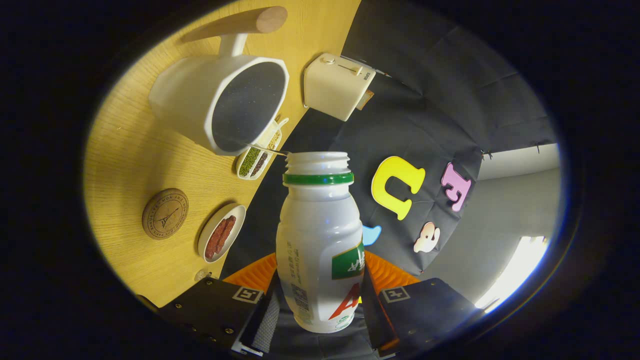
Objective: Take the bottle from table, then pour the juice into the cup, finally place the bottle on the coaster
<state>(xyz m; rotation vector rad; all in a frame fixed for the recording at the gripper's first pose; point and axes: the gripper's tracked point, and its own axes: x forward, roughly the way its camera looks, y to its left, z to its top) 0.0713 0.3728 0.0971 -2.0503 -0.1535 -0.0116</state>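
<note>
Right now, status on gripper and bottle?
Gripper shut on bottle, cap off, mouth tipped toward cup. Coaster on table beside dish, bare. Nothing between bottle and cup.

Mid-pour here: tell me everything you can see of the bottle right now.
The bottle is white, plastic-looking, with a green neck ring, a bare threaded mouth with no cap, and a green and red label. It sits between the gripper fingers, both pressing its lower body. Its mouth lies close by the white cup rim. No juice visible.
</note>
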